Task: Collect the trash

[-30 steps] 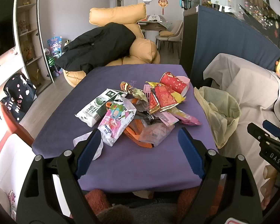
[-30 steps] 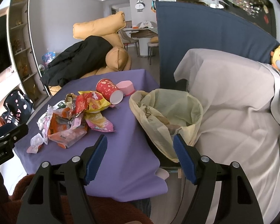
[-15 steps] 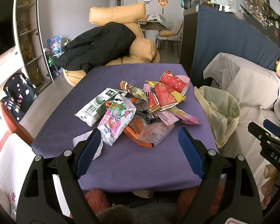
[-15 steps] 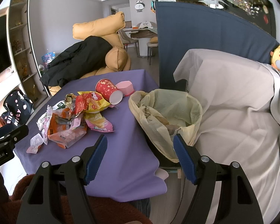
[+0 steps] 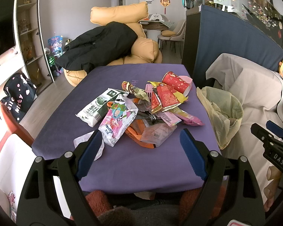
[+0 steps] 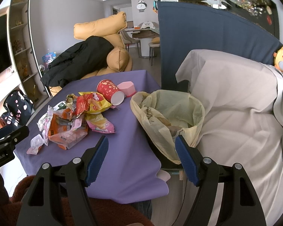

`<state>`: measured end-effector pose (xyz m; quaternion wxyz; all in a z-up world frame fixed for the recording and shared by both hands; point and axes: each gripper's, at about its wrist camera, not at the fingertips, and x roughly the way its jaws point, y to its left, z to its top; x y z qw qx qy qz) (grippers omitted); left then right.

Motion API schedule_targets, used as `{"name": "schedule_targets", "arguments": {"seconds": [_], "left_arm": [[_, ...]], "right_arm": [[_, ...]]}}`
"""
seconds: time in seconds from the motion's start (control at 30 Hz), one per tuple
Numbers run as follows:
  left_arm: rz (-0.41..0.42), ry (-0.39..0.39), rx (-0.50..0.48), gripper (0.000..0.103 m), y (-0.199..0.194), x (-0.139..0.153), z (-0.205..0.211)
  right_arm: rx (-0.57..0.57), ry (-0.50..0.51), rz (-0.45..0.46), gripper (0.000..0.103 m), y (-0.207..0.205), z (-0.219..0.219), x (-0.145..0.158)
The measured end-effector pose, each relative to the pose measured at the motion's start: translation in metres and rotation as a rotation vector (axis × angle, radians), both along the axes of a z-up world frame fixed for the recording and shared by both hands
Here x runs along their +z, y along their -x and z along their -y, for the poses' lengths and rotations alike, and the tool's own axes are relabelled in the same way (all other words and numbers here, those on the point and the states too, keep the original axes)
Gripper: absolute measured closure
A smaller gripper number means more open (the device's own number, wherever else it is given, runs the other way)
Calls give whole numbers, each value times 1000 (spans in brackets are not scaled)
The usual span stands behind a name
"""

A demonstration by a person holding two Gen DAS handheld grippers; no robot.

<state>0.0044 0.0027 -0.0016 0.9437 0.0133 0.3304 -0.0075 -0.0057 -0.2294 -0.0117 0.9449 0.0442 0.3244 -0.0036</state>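
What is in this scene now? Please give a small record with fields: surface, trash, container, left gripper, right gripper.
surface: purple cloth-covered table
trash: pile of crumpled snack wrappers, with a red paper cup lying on its side at the far end
container: pale yellow plastic trash bag, open, beside the table's right edge, some waste inside
left gripper: open, empty, before the pile
right gripper: open, empty, near the bag

- Heap of crumpled wrappers (image 5: 141, 113) mid-table: green-white milk pouch (image 5: 101, 106), pink cartoon packet (image 5: 118, 121), orange bag under clear film, red and yellow crisp packets.
- Red paper cup (image 6: 110, 92) tipped on its side, mouth toward the bag.
- Yellowish trash bag (image 6: 168, 116) hanging open beside the table edge, some scraps inside.
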Motion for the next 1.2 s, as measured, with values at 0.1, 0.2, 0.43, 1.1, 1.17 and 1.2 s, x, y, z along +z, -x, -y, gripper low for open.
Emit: {"name": "schedule_targets", "arguments": {"seconds": [0.1, 0.2, 0.43, 1.1, 1.17, 1.2], "left_arm": [[-1, 1, 0, 22, 0, 0, 0], [-2, 1, 0, 22, 1, -2, -3], [-1, 24, -8, 22, -3, -3, -9], [-80, 235, 22, 16, -69, -70, -165], [-136, 204, -18, 16, -66, -84, -159], [-160, 191, -29, 16, -64, -92, -155]], "right_arm": [[1, -1, 0, 34, 0, 0, 0], [1, 0, 0, 34, 0, 0, 0], [-11, 20, 10, 34, -6, 5, 1], [118, 6, -74, 34, -87, -23, -32], [131, 12, -92, 34, -89, -28, -38], [139, 15, -99, 34, -89, -31, -40]]}}
